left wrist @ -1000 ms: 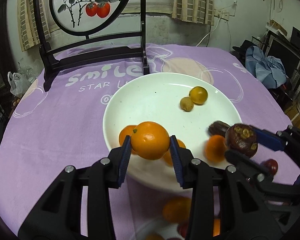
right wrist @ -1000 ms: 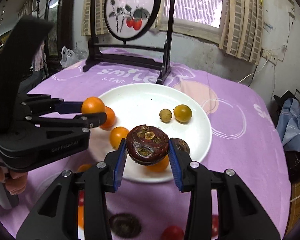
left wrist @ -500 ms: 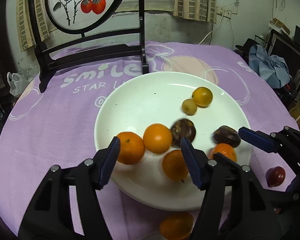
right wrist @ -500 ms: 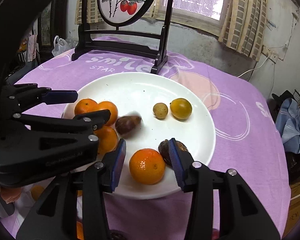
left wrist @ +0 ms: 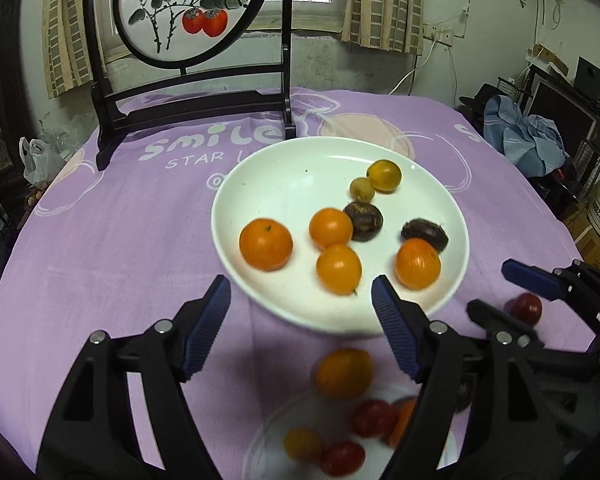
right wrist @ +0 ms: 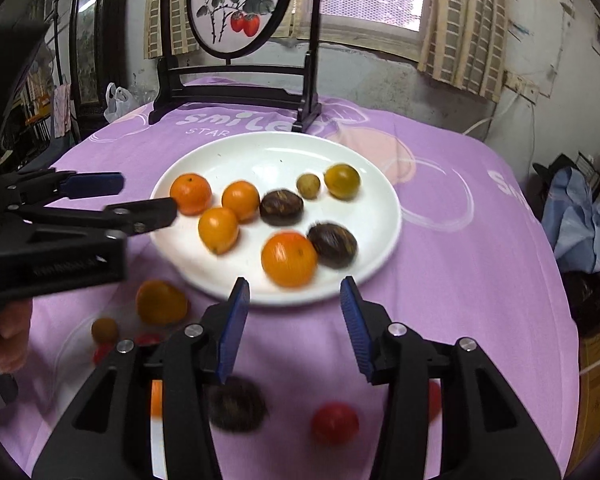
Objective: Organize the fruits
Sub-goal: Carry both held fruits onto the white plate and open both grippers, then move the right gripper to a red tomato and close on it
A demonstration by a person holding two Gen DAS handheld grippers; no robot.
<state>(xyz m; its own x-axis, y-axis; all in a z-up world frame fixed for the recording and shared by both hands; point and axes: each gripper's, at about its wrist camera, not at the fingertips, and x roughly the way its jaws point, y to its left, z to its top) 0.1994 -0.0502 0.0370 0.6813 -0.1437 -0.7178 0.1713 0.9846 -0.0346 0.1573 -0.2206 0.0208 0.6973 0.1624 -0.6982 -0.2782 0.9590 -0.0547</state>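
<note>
A white plate (left wrist: 284,176) (right wrist: 372,196) on the purple cloth holds several oranges (left wrist: 265,244) (right wrist: 288,258), two dark brown fruits (left wrist: 363,221) (right wrist: 281,207) and two small yellow fruits (left wrist: 385,175) (right wrist: 342,181). My left gripper (left wrist: 300,316) is open and empty, just short of the plate's near rim; it also shows in the right wrist view (right wrist: 132,196). My right gripper (right wrist: 294,324) is open and empty near the plate's front edge. Loose fruit lies close to me: an orange (left wrist: 343,373) (right wrist: 161,302), red tomatoes (left wrist: 524,309) (right wrist: 334,424), a dark fruit (right wrist: 236,402).
A second pale plate (left wrist: 268,436) at the near edge holds small red and yellow fruits. A black stand with a round painted screen (left wrist: 188,92) stands behind the plate. Clutter and blue cloth (left wrist: 520,136) lie off the table's right side.
Both grippers opened and dropped their fruit: the orange and the dark fruit now lie on the plate. Both grippers drew back toward me from the plate.
</note>
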